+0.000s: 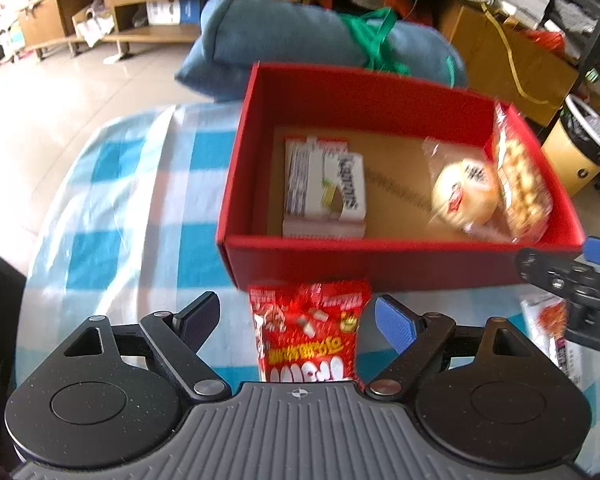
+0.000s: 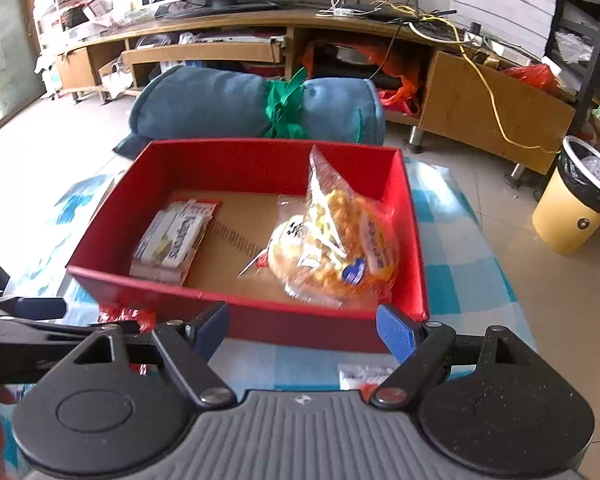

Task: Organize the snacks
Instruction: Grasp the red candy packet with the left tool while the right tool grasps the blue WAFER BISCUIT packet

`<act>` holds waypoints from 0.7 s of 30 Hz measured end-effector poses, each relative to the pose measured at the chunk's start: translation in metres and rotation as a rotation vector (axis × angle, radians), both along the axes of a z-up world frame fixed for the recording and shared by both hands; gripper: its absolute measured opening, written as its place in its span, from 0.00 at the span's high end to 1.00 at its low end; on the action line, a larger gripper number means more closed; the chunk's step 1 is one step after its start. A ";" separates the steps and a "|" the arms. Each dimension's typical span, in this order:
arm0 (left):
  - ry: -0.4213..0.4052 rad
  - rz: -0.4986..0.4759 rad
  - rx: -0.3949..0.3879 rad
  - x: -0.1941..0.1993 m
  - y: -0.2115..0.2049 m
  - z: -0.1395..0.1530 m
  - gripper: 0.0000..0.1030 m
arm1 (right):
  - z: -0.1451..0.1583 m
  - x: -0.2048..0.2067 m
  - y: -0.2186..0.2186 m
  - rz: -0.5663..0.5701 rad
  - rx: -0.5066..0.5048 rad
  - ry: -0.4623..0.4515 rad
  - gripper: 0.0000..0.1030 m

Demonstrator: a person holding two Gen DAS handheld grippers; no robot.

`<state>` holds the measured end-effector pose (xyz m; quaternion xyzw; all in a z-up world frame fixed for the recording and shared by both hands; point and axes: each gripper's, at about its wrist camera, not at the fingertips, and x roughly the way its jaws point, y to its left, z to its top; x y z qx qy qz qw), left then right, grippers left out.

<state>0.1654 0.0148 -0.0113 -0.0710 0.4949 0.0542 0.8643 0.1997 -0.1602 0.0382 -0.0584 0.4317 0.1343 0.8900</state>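
A red box (image 1: 380, 268) stands on the checked cloth. It holds a white wafer packet (image 1: 326, 188), a wrapped bun (image 1: 466, 196) and a bag of orange snacks (image 1: 520, 184). In front of the box lies a red candy bag (image 1: 308, 336). My left gripper (image 1: 296, 322) is open and straddles it, pads clear of it. In the right wrist view my right gripper (image 2: 303, 330) is open before the box's near wall (image 2: 260, 320), above a white packet (image 2: 362, 376) that is mostly hidden. The left gripper's finger (image 2: 40, 308) reaches in from the left.
The blue and white checked cloth (image 1: 132, 208) covers the table. Behind the box lies a rolled blue cushion (image 2: 228, 104) tied with green. A wooden TV stand (image 2: 480, 92) runs along the back wall, and a yellow bin (image 2: 572, 216) stands on the floor at the right.
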 end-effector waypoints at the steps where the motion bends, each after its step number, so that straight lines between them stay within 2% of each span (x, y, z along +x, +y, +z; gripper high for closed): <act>1: 0.017 0.005 -0.002 0.001 0.000 -0.005 0.13 | 0.000 -0.001 0.001 0.005 -0.001 0.003 0.27; 6: 0.065 0.043 -0.021 0.009 0.002 -0.025 0.14 | -0.003 -0.002 -0.001 0.015 0.008 0.022 0.27; 9: 0.074 0.062 -0.035 0.011 0.002 -0.032 0.22 | -0.005 -0.001 -0.001 0.019 0.007 0.033 0.27; 10: 0.071 0.059 -0.028 0.010 0.001 -0.031 0.25 | -0.006 -0.001 -0.001 0.021 0.004 0.036 0.27; 21: 0.048 -0.002 -0.009 -0.004 0.004 -0.017 0.30 | -0.021 -0.019 0.004 0.058 -0.010 0.112 0.27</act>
